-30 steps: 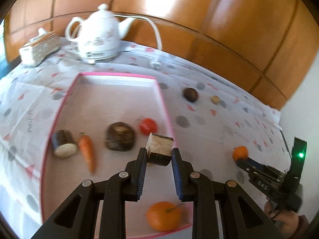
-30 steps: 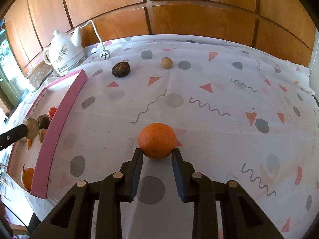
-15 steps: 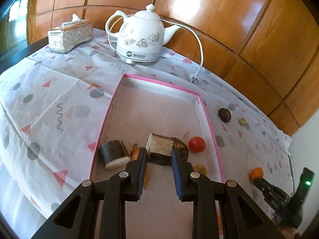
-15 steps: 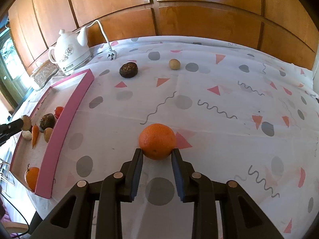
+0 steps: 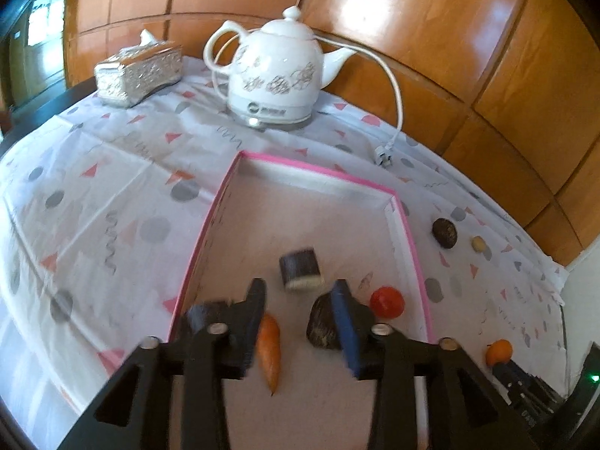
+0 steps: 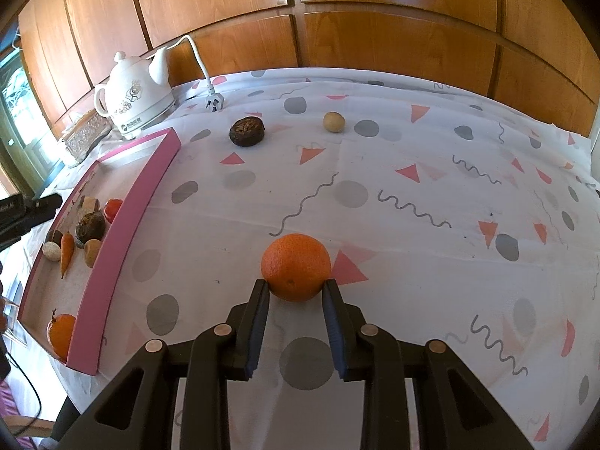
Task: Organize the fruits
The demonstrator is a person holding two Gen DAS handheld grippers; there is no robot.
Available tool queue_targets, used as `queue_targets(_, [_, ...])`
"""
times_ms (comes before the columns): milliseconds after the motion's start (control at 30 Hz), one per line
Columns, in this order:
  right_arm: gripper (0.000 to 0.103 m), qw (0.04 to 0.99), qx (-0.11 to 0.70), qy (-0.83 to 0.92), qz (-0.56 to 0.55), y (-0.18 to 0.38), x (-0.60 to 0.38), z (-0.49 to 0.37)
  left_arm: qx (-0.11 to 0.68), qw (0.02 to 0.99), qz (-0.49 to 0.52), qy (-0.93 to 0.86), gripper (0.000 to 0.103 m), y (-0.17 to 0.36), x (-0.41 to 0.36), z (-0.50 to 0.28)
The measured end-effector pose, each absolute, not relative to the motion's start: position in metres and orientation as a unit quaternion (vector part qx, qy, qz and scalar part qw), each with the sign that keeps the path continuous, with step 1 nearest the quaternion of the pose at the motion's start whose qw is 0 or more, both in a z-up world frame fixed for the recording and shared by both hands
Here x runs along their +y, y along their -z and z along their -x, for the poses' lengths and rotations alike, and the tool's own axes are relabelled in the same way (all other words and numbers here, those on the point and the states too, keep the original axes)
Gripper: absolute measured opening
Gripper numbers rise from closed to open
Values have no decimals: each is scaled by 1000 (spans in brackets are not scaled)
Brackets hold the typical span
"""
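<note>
Produce sits gathered low in your pink-edged tray [image 5: 408, 232]: carrot [image 5: 270, 345], tomato [image 5: 387, 302] and a dark cut chunk [image 5: 301, 267] lying just beyond your left claw [image 5: 298, 300], whose jaws are opening with nothing between them, so the drop looks done. Your right claw [image 6: 296, 290] is clenched on the orange [image 6: 296, 266] out on the desk [image 6: 412, 225], probably ready to carry it to the tray.

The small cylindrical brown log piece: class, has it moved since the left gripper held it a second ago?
Yes. The brown log piece now lies free in the pink-rimmed tray, beyond the opening left gripper, nearer the white kettle.
</note>
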State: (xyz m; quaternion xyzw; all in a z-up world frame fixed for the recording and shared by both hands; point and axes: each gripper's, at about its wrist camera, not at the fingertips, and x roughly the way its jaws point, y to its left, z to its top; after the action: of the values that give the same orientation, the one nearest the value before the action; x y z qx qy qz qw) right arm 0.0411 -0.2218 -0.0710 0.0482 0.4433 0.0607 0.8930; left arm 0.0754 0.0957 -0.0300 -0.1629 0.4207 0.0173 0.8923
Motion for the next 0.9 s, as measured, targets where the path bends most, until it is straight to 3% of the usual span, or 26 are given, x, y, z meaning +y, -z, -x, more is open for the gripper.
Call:
queue_targets(333, [26, 889, 438, -122, -59, 55, -195, -44, 407, 907, 97, -51, 69, 30, 75, -47])
queue_targets(367, [12, 888, 437, -130, -57, 52, -191, -45, 403, 908, 97, -52, 71, 28, 75, -45])
queue_targets(400, [6, 888, 435, -141, -55, 49, -184, -45, 397, 911, 98, -50, 74, 26, 75, -42])
queue_targets(633, [6, 885, 435, -165, -3, 41, -145, -53, 405, 906, 116, -48, 77, 30, 82, -40])
queue_targets(667, [6, 884, 439, -161, -18, 44, -151, -54, 404, 906, 118, -48, 77, 30, 83, -39])
queue_targets(767, [33, 877, 452, -150, -67, 48, -173, -57, 405, 906, 117, -48, 77, 32, 83, -38])
queue_targets(900, [37, 875, 458, -136, -83, 51, -185, -66, 401, 908, 114, -44, 77, 32, 80, -36])
